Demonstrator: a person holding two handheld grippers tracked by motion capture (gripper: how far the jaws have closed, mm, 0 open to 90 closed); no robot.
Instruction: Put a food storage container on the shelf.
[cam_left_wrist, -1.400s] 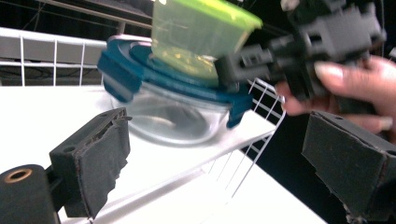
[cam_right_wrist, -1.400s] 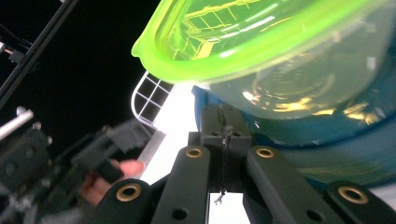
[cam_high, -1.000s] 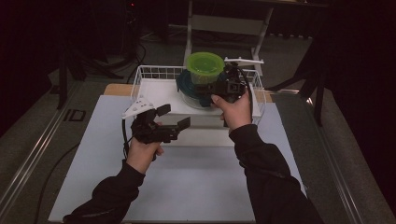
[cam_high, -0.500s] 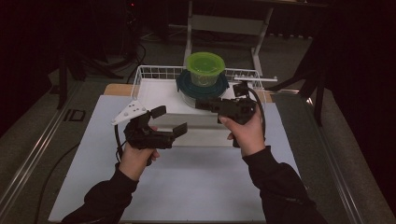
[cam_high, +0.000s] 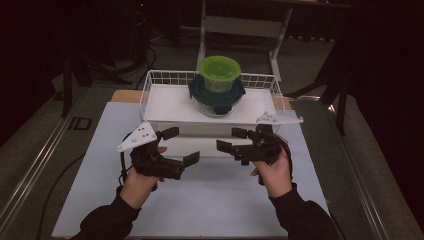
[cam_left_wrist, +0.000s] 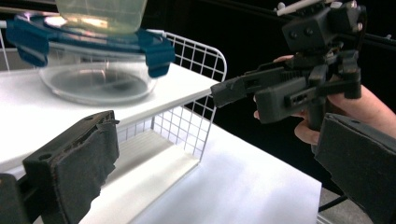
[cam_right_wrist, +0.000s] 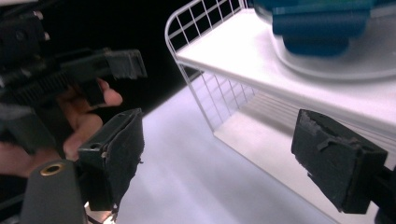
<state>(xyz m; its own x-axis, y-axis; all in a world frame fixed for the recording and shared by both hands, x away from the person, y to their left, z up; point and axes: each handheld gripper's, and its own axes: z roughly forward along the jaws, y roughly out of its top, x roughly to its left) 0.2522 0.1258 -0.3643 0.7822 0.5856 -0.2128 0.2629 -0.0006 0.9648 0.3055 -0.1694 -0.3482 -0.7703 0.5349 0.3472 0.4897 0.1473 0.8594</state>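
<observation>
Near the middle of the high view, a white wire basket (cam_high: 150, 87) sits on the white table (cam_high: 210, 200), with a white shelf board (cam_high: 170, 107) laid across it. On that board, toward the upper centre of the frame, stands a clear glass container with a dark blue clip lid (cam_high: 216, 95), and a smaller green-lidded container (cam_high: 219, 73) rests on top of it (the two stacked squarely, as far as I can tell).

Both grippers are below the basket, in the lower half of the frame, facing each other. The left gripper (cam_high: 182, 147) is at lower left, its jaws spread wide with nothing between them. The right gripper (cam_high: 232, 140) is at centre right; its jaws have just been opening and now gape too, with only bare table behind them. The two sets of jaw tips are near each other but apart, just in front of the basket's near wall.

From the left gripper view, the blue-lidded container (cam_left_wrist: 93, 56) fills the upper left, and the other hand's gripper is at upper right.
</observation>
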